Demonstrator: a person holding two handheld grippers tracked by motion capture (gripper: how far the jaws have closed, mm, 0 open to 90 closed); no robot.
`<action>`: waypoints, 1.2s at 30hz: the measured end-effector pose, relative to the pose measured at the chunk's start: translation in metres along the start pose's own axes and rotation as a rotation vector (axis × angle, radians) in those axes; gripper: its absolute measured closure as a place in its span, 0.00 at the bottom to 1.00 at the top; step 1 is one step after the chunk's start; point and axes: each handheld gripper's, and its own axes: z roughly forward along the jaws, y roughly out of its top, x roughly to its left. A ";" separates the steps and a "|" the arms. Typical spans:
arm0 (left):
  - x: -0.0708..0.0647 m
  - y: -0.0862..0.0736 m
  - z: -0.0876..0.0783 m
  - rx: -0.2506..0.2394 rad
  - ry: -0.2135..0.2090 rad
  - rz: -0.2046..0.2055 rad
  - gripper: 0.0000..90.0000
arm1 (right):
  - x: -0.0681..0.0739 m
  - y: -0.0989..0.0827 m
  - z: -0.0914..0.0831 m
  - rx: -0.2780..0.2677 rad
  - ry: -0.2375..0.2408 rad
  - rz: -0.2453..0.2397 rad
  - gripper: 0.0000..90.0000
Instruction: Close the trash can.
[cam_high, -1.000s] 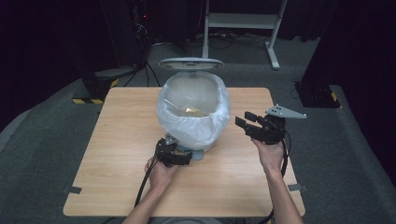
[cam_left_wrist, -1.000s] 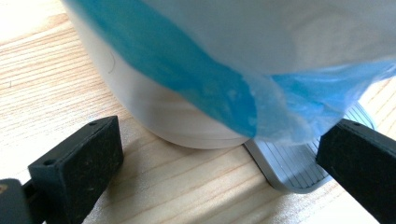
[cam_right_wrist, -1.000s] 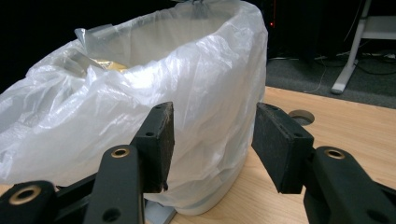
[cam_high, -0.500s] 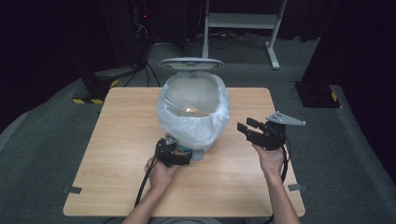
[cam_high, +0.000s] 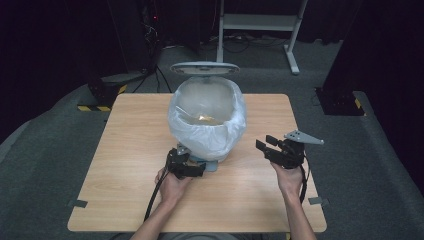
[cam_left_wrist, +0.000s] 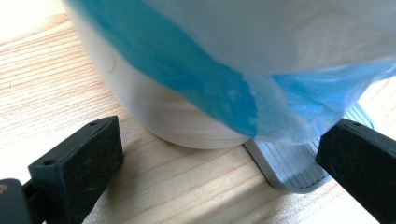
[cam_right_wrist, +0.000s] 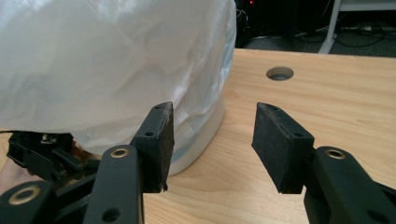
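Note:
A white pedal bin (cam_high: 207, 117) lined with a pale plastic bag stands mid-table, its lid (cam_high: 204, 68) tipped up at the back. My left gripper (cam_high: 194, 169) rests at the bin's foot. In the left gripper view its jaws (cam_left_wrist: 224, 154) stand wide apart, either side of the bin's base (cam_left_wrist: 177, 121) and the grey ribbed pedal (cam_left_wrist: 289, 165), with the blue-tinted bag edge (cam_left_wrist: 219, 88) hanging over them; no pad presses on anything. My right gripper (cam_high: 265, 142) hovers low to the right of the bin, open (cam_right_wrist: 212, 135), with nothing between its pads.
The wooden table (cam_high: 135, 150) has bare wood left, right and in front of the bin, and a round hole (cam_right_wrist: 279, 73) behind the right gripper. A cable (cam_high: 152, 197) trails from the left gripper. A white desk frame (cam_high: 260, 22) stands beyond the table.
My right gripper has sunk toward the tabletop beside the bin, jaws held at the same width. The left gripper and the bin have stayed put.

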 end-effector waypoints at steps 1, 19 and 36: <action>0.000 0.000 0.000 0.000 0.000 0.000 0.01 | -0.001 -0.002 0.001 0.001 -0.002 0.005 0.54; 0.000 0.000 0.000 -0.011 -0.010 -0.017 0.01 | -0.009 -0.037 0.018 0.076 -0.069 0.009 0.53; 0.001 0.000 -0.001 -0.011 -0.012 -0.018 0.01 | -0.018 -0.067 0.039 0.179 -0.151 -0.010 0.52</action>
